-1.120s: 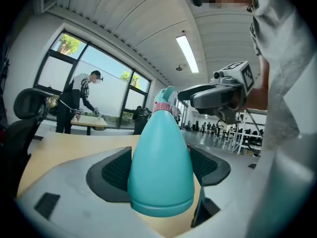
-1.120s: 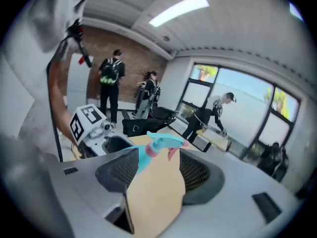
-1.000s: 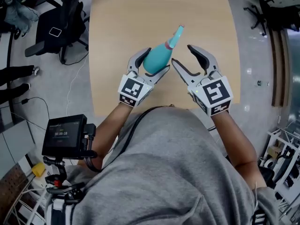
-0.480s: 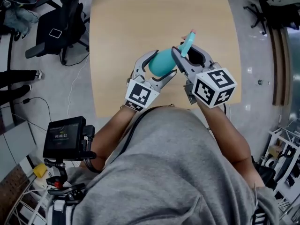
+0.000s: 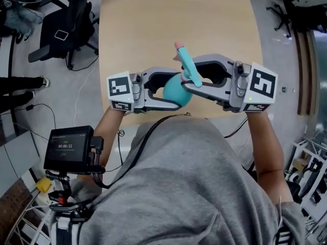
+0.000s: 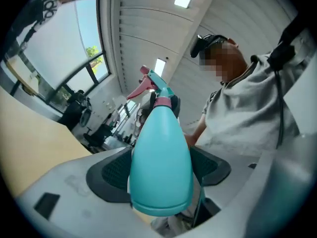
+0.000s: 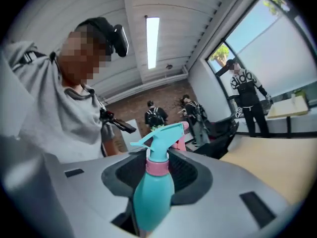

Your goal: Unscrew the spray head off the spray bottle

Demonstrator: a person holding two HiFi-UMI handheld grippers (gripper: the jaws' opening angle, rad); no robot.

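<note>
Bottle: spray bottle (image 5: 174, 92) held above the desk (image 5: 153, 24), between our 2 grippers.
Left gripper (image 6: 161, 172): jaws clamping the body.
Right gripper (image 7: 158, 170): jaws just been closing, now pinching the spray head (image 7: 161, 135).
Risk: if our left grip is too weak, the body spins with the head.

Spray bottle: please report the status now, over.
Left gripper shut on spray bottle body. Right gripper jaws just closed onto spray head collar. Head still screwed on. Nothing in the way.

Spray bottle (image 5: 173, 92) lifted upright, right gripper (image 5: 188, 74) just closed onto neck
</note>
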